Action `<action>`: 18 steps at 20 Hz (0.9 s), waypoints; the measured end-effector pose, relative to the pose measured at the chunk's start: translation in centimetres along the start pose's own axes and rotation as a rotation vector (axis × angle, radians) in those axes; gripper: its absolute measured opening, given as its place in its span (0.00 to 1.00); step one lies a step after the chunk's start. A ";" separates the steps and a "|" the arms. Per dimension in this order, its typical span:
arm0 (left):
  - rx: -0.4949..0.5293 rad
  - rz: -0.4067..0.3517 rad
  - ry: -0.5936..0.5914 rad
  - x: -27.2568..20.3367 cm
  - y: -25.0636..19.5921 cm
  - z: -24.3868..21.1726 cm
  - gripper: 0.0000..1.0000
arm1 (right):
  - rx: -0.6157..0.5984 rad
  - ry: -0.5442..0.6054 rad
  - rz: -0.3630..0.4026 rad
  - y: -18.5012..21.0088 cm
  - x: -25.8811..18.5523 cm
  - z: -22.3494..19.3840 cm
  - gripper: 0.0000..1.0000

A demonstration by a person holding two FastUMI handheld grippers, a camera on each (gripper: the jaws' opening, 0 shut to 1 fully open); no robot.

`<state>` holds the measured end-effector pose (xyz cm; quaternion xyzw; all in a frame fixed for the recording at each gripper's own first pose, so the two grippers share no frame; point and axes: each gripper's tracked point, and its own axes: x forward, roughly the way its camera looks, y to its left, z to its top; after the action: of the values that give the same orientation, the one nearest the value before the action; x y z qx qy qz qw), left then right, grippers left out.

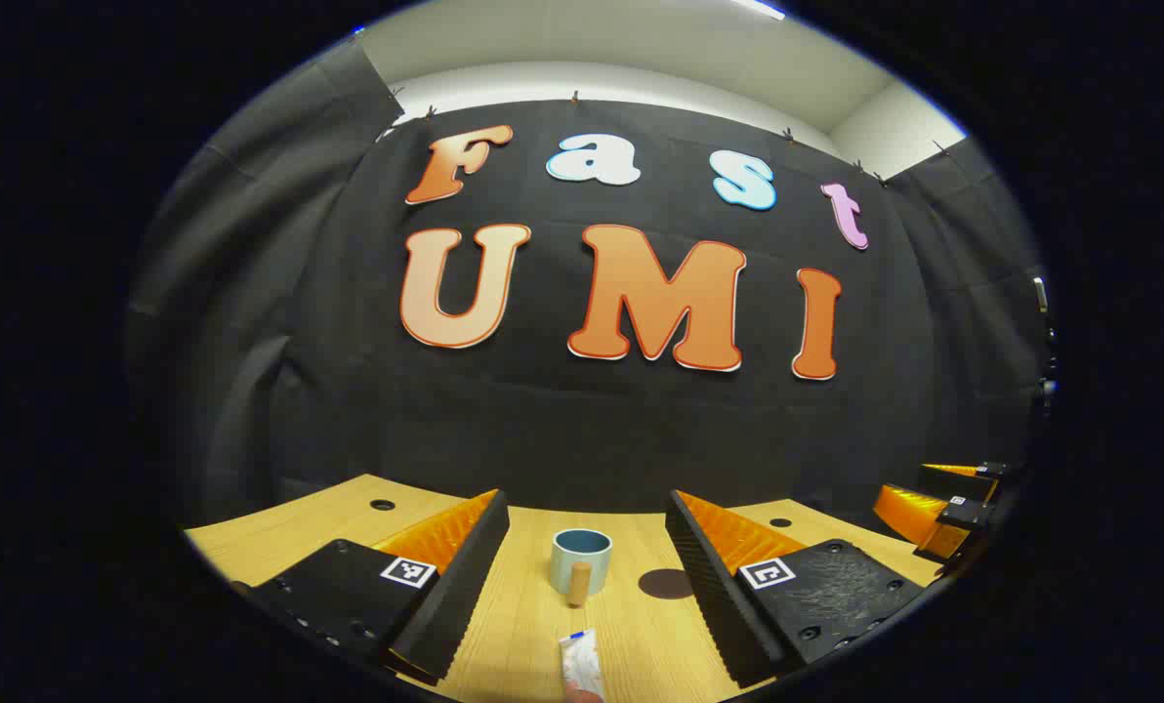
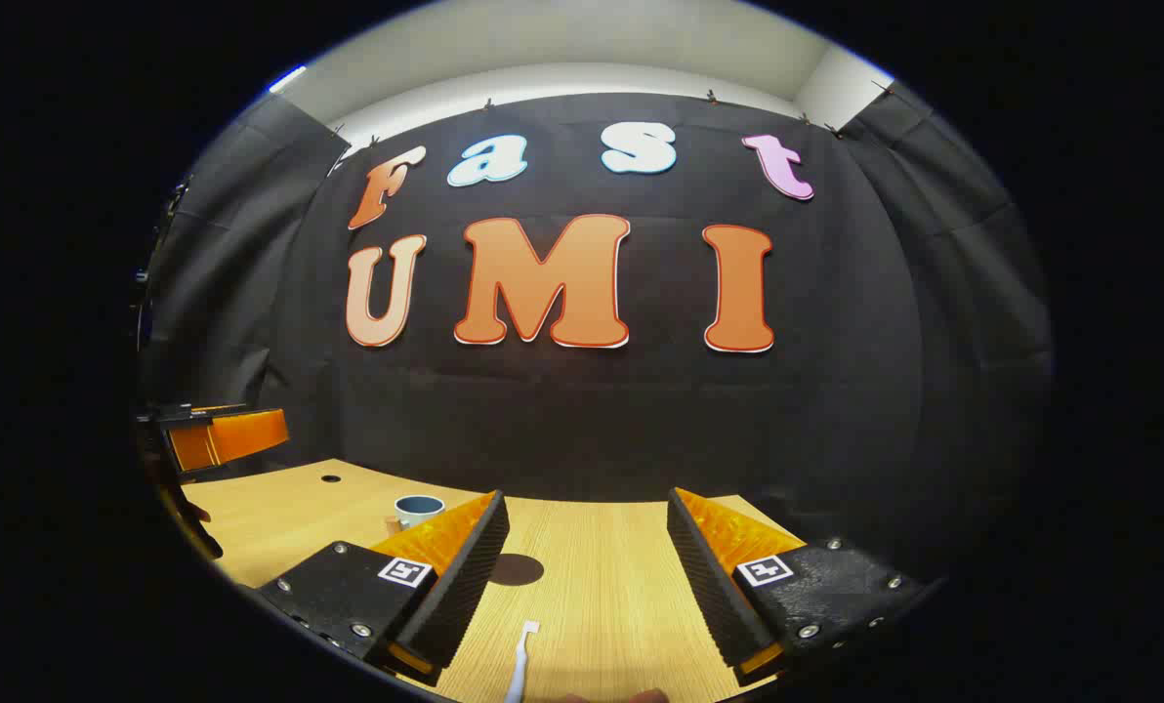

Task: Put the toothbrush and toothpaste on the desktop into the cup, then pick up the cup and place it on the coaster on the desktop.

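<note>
In the left gripper view a pale blue cup (image 1: 581, 559) with a wooden handle stands upright on the desktop, ahead of my open left gripper (image 1: 587, 566). A white toothpaste tube (image 1: 580, 662) lies near the bottom edge, between the fingers and nearer than the cup. A dark round coaster (image 1: 666, 583) lies flat just right of the cup. In the right gripper view my right gripper (image 2: 587, 571) is open above the desk. A white toothbrush (image 2: 520, 660) lies between its fingers at the bottom. The coaster (image 2: 516, 568) and the cup (image 2: 417, 511) sit to the left.
The wooden desktop (image 1: 289, 532) has small round cable holes (image 1: 382, 505) near its back edge. The black cloth wall stands close behind the desk. The other gripper (image 1: 943, 508) shows at the far right of the left gripper view, and at the far left (image 2: 216, 434) of the right gripper view.
</note>
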<state>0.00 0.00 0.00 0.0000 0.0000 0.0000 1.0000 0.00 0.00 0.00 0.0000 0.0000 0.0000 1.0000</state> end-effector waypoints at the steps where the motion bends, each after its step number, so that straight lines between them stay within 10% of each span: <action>1: -0.008 -0.002 0.009 0.1 -0.2 -0.2 1.00 | -0.004 0.005 0.007 0.4 0.0 -0.2 0.96; 18: 0.095 0.007 0.009 -0.5 -1.4 -0.5 0.97 | -0.039 0.098 0.133 5.2 -0.6 -2.8 0.98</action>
<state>-0.50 -1.36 -0.53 0.0476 0.0043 0.0036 0.9989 -0.64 5.24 -2.76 -0.0192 0.0491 0.0667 0.9964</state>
